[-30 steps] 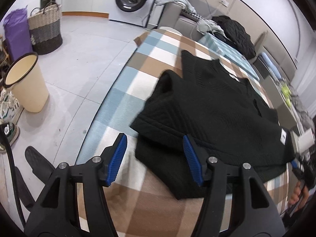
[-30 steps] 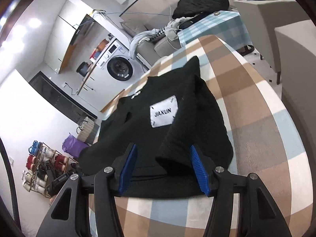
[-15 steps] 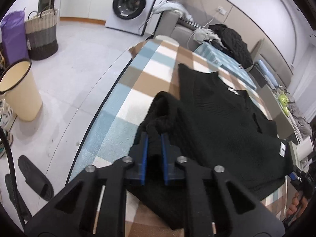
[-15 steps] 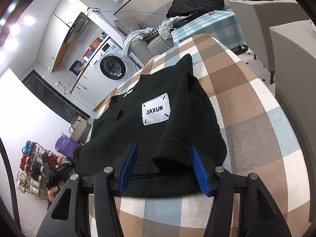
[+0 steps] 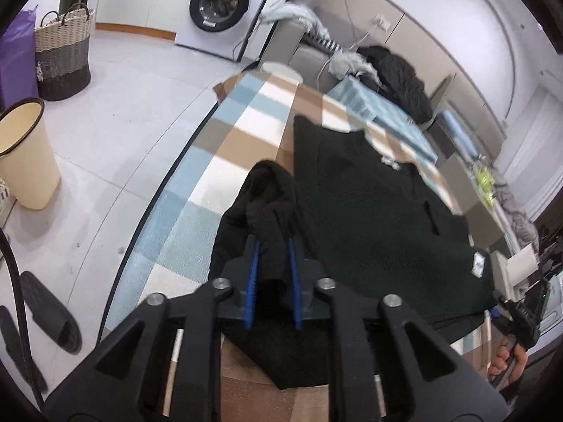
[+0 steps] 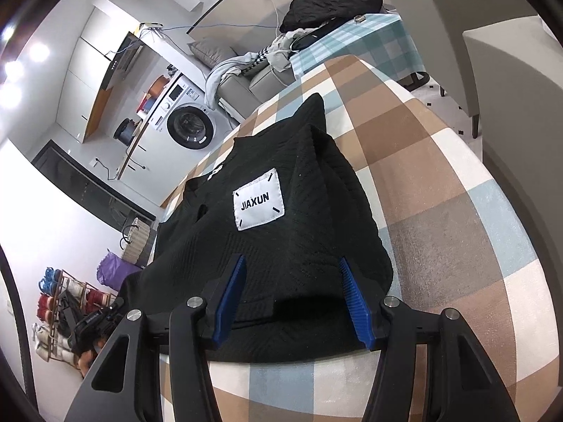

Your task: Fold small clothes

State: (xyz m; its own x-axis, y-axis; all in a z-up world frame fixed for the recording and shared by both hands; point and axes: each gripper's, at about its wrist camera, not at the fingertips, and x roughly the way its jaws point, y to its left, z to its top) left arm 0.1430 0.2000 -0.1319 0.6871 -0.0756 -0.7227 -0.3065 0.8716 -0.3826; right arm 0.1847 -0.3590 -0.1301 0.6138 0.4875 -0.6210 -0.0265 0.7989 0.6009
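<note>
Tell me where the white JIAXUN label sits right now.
Right wrist view: the JIAXUN label lies on the black garment, beyond the right gripper.

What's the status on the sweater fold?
Left gripper pinching bunched sleeve, jaws easing open. Right gripper open over black sweater. Nothing blocking.

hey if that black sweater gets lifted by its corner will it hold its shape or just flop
Probably flop: the black sweater already bunches into a soft hump where the left gripper pinches it, its jaws just opening a little. It looks like thick, textured knit, so likely weighty for its size. On the checked cloth it should drag rather than slide.
</note>
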